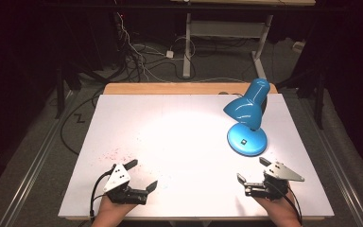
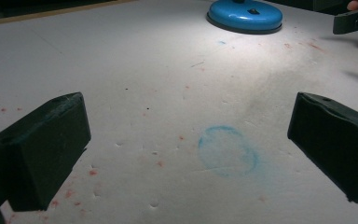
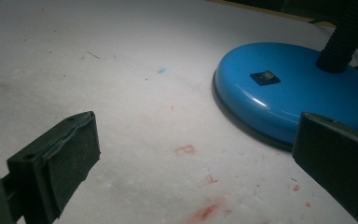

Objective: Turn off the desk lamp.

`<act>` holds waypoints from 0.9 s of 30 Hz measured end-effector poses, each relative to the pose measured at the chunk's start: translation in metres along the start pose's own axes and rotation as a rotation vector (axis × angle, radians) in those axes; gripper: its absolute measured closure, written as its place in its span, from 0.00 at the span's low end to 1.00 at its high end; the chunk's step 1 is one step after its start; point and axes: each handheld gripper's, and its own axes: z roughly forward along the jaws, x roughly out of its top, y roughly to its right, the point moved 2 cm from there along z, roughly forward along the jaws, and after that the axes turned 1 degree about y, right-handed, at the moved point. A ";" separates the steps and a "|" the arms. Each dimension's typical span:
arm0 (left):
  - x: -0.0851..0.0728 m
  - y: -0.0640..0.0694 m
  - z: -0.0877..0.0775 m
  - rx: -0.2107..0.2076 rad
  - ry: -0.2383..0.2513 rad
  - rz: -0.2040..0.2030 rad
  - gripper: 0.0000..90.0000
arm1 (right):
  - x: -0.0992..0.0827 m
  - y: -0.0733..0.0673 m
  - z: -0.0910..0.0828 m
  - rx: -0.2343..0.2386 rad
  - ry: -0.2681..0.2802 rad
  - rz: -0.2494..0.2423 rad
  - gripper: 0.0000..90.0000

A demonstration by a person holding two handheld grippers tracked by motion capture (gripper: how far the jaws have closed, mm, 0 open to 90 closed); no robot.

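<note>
A glossy blue desk lamp (image 1: 246, 124) with a round base stands right of centre on the white, stained surface (image 1: 179, 142). Left hand-held gripper (image 1: 142, 175) and right hand-held gripper (image 1: 253, 170), both at the bottom of the frame, gape wide and empty; nothing lies between them and the lamp.

In the left gripper view the lamp base (image 2: 245, 15) is cut off by the top edge, and the right gripper (image 2: 354, 19) runs off the right edge, so its jaws cannot be read there. In the right gripper view the lamp's black neck (image 3: 342, 39) leaves the frame at the top. In the high view both forearms are cut off by the bottom edge.
</note>
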 end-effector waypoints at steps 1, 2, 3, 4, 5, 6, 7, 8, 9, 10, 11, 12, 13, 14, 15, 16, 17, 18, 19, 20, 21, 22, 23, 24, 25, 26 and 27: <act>0.000 0.000 0.000 0.003 0.001 0.004 0.00 | 0.000 0.000 0.000 0.001 0.000 -0.001 0.02; 0.000 0.001 0.000 0.004 0.000 0.007 0.00 | 0.000 0.000 0.000 0.001 0.001 0.000 0.02; 0.000 0.001 0.000 0.005 -0.002 0.010 0.00 | 0.000 0.000 0.000 0.000 0.001 -0.001 0.02; 0.000 0.001 0.000 0.006 -0.004 0.013 0.00 | 0.000 0.000 0.000 0.000 0.001 -0.001 0.02; 0.000 0.002 0.001 0.007 -0.006 0.016 0.00 | 0.000 0.000 0.000 0.000 0.001 -0.003 0.02; 0.000 0.002 0.001 0.005 -0.007 0.018 0.00 | 0.000 0.000 0.000 0.001 0.001 -0.004 0.02; 0.000 0.002 0.001 0.005 -0.008 0.019 0.00 | 0.000 0.000 0.000 0.001 0.002 -0.005 0.02; 0.000 0.002 0.001 0.005 -0.010 0.020 0.00 | 0.000 0.000 0.000 0.000 0.001 -0.005 0.03; 0.000 0.002 0.001 0.005 -0.010 0.019 0.00 | 0.000 0.000 0.000 0.000 0.002 -0.005 0.03; 0.000 0.002 0.001 0.005 -0.010 0.018 0.00 | 0.000 0.000 0.000 0.000 0.001 -0.005 0.03; 0.000 0.002 0.001 0.006 -0.009 0.017 0.00 | 0.000 0.000 0.000 0.000 0.001 -0.005 0.03; 0.000 0.002 0.001 0.006 -0.009 0.017 0.00 | 0.000 0.000 0.000 0.000 0.001 -0.005 0.03; 0.000 0.002 0.001 0.005 -0.009 0.017 0.00 | 0.000 0.000 0.000 0.000 0.002 -0.005 0.03; 0.000 0.002 0.001 0.005 -0.009 0.018 0.00 | 0.000 0.000 0.000 0.001 0.002 -0.004 0.03; 0.000 0.002 0.001 0.005 -0.008 0.017 0.00 | 0.000 0.000 0.000 0.003 0.003 -0.004 0.03; 0.000 0.002 0.001 0.006 -0.007 0.017 0.00 | 0.000 0.000 0.000 0.003 0.003 -0.002 0.03; 0.000 0.002 0.001 0.005 -0.005 0.015 0.00 | 0.000 0.000 0.000 0.002 0.003 -0.004 0.03; 0.000 0.002 0.001 0.004 -0.006 0.016 0.00 | 0.000 0.000 0.000 0.002 0.004 -0.004 0.03; 0.000 0.001 0.001 0.003 -0.006 0.016 0.00 | 0.000 -0.001 -0.001 0.002 0.005 -0.005 0.03; 0.000 0.001 0.001 0.001 -0.007 0.015 0.00 | 0.000 -0.001 -0.001 0.000 0.008 -0.005 0.03; 0.000 0.001 0.001 0.002 -0.006 0.012 0.00 | 0.000 0.000 -0.001 -0.003 0.012 -0.005 0.03; 0.000 0.001 0.001 0.003 -0.006 0.011 0.00 | 0.000 0.000 -0.002 -0.005 0.016 -0.004 0.03; 0.000 0.001 0.001 0.003 -0.005 0.010 0.00 | 0.000 0.000 -0.002 -0.003 0.016 -0.004 0.03; 0.000 0.001 0.000 0.004 -0.004 0.011 0.00 | 0.000 0.000 -0.002 -0.002 0.016 -0.005 0.03; 0.000 0.001 0.000 0.006 0.003 0.009 0.00 | 0.000 0.000 -0.002 -0.001 0.017 -0.006 0.03; 0.000 0.001 -0.001 0.008 0.009 0.008 0.00 | 0.000 0.000 -0.002 -0.001 0.016 -0.006 0.03; 0.000 0.001 -0.001 0.008 0.014 0.008 0.00 | 0.000 0.000 -0.001 0.000 0.014 -0.005 0.04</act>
